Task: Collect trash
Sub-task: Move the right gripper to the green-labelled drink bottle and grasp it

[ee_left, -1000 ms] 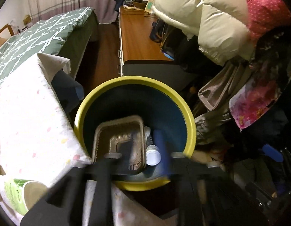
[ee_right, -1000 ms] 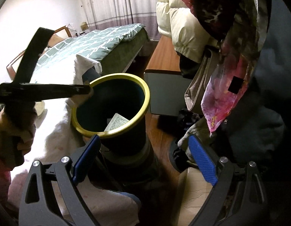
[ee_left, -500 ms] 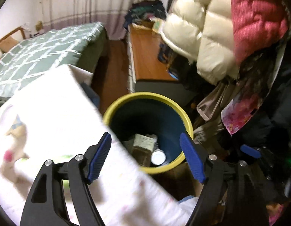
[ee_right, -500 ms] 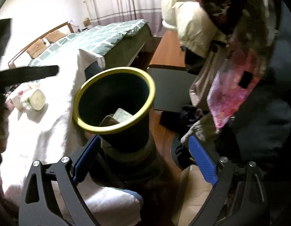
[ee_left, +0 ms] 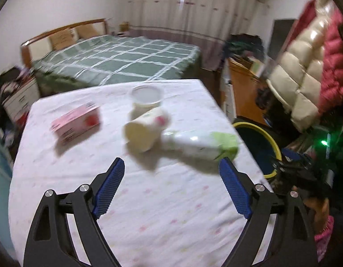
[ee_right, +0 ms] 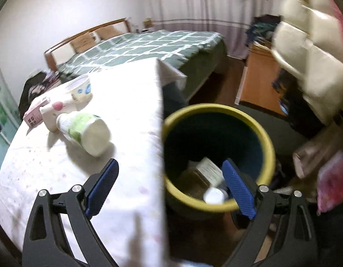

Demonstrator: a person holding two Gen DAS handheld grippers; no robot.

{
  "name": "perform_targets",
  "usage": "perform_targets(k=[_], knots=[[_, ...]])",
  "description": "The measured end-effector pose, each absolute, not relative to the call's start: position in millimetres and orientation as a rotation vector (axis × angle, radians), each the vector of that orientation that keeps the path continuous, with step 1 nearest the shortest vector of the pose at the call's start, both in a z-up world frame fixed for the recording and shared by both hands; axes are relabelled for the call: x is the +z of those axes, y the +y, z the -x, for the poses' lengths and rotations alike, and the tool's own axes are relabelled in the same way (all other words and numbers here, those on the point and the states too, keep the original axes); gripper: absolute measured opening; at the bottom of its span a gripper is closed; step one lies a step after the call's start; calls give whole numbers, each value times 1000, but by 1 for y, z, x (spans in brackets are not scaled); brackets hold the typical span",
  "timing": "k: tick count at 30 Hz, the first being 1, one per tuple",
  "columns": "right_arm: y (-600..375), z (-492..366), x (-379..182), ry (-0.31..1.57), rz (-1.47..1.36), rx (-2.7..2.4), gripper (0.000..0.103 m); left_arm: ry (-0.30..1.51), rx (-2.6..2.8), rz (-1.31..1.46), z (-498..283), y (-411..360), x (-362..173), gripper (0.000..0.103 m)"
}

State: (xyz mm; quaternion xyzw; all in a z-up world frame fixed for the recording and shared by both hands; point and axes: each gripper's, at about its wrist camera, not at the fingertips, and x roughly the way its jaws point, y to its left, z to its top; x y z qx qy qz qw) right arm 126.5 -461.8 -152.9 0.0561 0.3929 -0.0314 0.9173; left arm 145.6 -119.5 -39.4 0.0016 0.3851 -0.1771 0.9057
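Observation:
On the white-clothed table [ee_left: 149, 200] lie a pink carton [ee_left: 77, 122], a tipped paper cup [ee_left: 144, 130], an upright white tub [ee_left: 147, 98] and a green-and-white bottle [ee_left: 202, 144] on its side. My left gripper [ee_left: 171, 184] is open and empty, just short of the cup and bottle. The yellow-rimmed dark bin [ee_right: 218, 155] stands beside the table's right edge, with a foil tray and other trash inside. My right gripper [ee_right: 171, 187] is open and empty, over the table edge and the bin's near rim. The bottle [ee_right: 84, 131] and tub [ee_right: 80, 89] also show in the right wrist view.
A green quilted bed [ee_left: 118, 62] lies behind the table. A wooden cabinet [ee_left: 244, 93] and hanging padded jackets [ee_left: 304, 66] crowd the right side by the bin [ee_left: 258, 146]. A hand holding the right gripper [ee_left: 304, 182] shows at the right.
My left gripper swung from over the bin to face the table with its trash. My right gripper rose and turned left, so the bin's inside and the table top both show.

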Motion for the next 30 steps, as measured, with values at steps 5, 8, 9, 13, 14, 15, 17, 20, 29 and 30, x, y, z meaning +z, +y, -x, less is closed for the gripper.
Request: perform_targets(k=[5, 8, 9, 13, 14, 15, 17, 20, 29, 30], knots=[[-443, -161, -164, 854, -95, -35, 89, 806, -309, 37, -139, -80, -44, 86], [-432, -163, -163, 863, -90, -3, 90, 813, -292, 62, -135, -65, -50, 86], [-426, -162, -162, 865, -75, 5, 90, 818, -289, 70, -136, -60, -53, 86], [-402, -157, -163, 878, -57, 59, 90, 830, -295, 88, -136, -58, -60, 86], [-395, -155, -163, 881, -53, 80, 90, 832, -299, 89, -135, -58, -61, 86], [-387, -153, -162, 882, -47, 98, 90, 833, -303, 88, -135, -58, -62, 86], [-372, -150, -161, 885, -44, 150, 89, 833, -308, 86, -135, -62, -62, 86], [-353, -145, -158, 886, -22, 194, 89, 826, -307, 89, -133, -59, -61, 86], [-330, -123, -148, 851, -125, 244, 90, 818, -270, 112, -127, -38, -59, 86], [-328, -124, -149, 850, -134, 246, 90, 819, -268, 116, -127, -37, -60, 86]])
